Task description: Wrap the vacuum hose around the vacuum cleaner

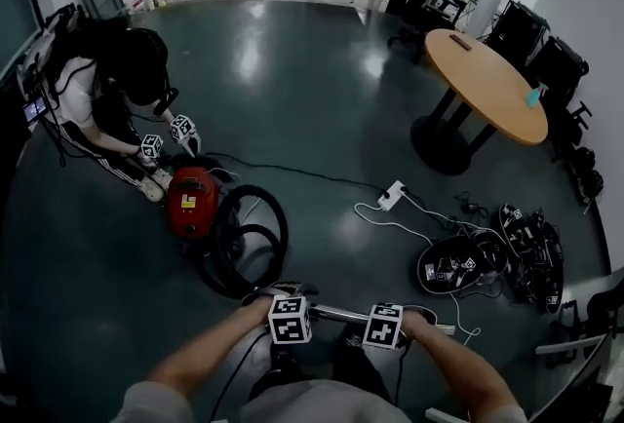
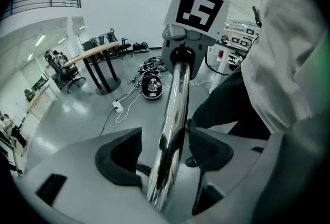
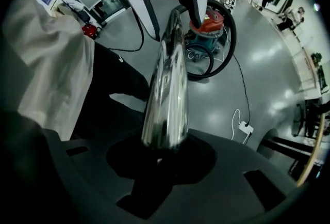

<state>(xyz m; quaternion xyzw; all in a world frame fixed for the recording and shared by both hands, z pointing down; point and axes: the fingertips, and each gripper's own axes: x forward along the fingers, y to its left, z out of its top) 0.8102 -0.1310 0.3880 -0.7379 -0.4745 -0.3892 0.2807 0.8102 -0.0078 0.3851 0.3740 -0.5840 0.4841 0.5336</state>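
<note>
vacuum hose point(image 1: 284, 228), black and ribbed, lies in loops on the glossy dark grey floor point(image 1: 331, 119) just ahead of the left tongs point(image 2: 164, 156), right beside the red canister vacuum cleaner point(image 1: 192, 203), where another person point(image 1: 107, 90) crouches. both tongs are clamped on a shiny chrome metal tube point(image 1: 341, 314), which runs level from the left tongs to the right tongs point(image 3: 162, 158). ahead of the right tongs lies a white power strip point(image 1: 392, 195), and farther off stands a round tan-topped table point(image 1: 487, 85).
</note>
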